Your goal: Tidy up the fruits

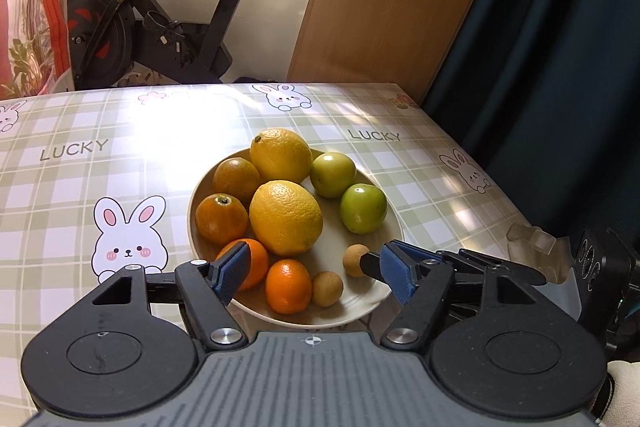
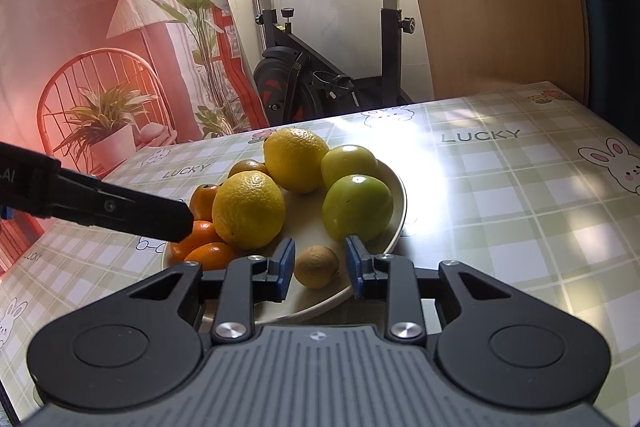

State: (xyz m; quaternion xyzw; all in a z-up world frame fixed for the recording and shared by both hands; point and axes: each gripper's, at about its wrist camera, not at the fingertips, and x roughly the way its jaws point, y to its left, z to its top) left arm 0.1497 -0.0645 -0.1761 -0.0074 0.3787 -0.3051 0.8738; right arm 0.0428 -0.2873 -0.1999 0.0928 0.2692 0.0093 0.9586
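I have the left gripper spread wide above the near rim of the plate, nothing between its pads. The plate sits mid-desk toward the far edge, carrying two lemons, two green fruits, several oranges and two small brown fruits. My right gripper flanks a brown fruit with slightly parted pads, not touching it.

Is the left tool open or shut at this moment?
Open. The left tool has its blue pads wide apart above the round beige plate; no fruit is gripped between them.
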